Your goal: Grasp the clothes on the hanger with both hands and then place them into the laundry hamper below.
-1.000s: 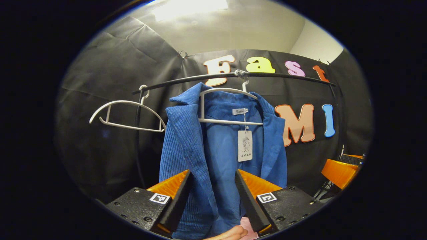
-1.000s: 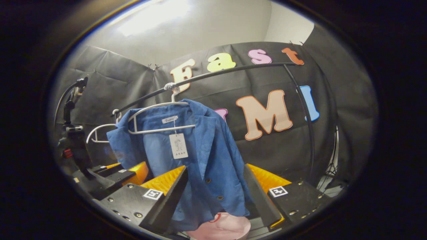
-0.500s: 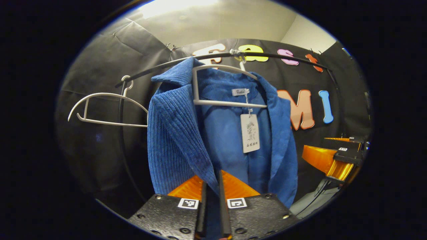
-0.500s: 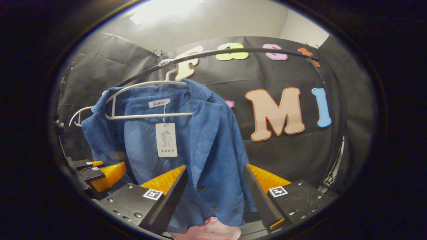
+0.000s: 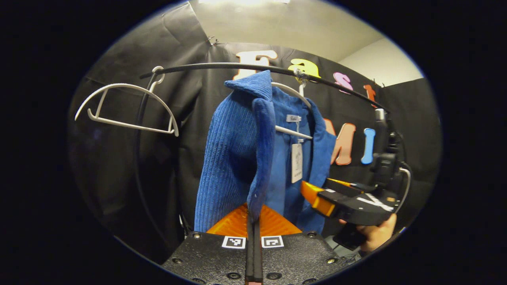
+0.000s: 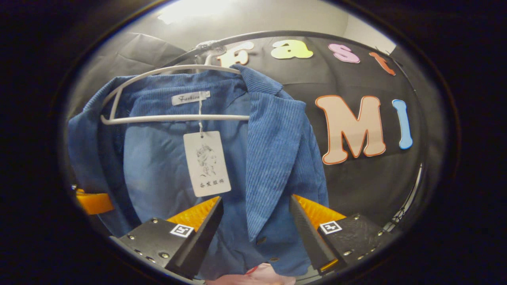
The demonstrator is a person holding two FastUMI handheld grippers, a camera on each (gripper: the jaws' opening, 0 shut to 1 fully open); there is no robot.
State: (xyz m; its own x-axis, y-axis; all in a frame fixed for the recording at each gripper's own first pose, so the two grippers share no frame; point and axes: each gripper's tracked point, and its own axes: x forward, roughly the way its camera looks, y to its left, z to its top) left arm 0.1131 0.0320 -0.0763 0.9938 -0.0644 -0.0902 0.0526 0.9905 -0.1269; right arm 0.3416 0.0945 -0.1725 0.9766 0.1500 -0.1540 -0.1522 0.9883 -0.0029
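Left hand-held gripper (image 5: 253, 233): clamped on blue corduroy jacket (image 5: 237, 150) lapel, frame centre.
Right hand-held gripper (image 6: 255, 225): wide open, jacket between fingers.
Remaining: jacket is to be lifted off white wire hanger (image 6: 174, 95) and lowered.

The blue jacket (image 6: 261, 158) runs off the bottom of the right gripper view, so its lower part is cut off, and the pink thing (image 6: 257, 277) under it is just a sliver, too little to tell what it is. In the left gripper view, the jacket covers much of its white hanger (image 5: 291, 132), and the writing on the paper tag (image 5: 296, 163) is too small to make out. The hand (image 5: 374, 235) holding the right gripper (image 5: 313, 194) is half hidden behind it.
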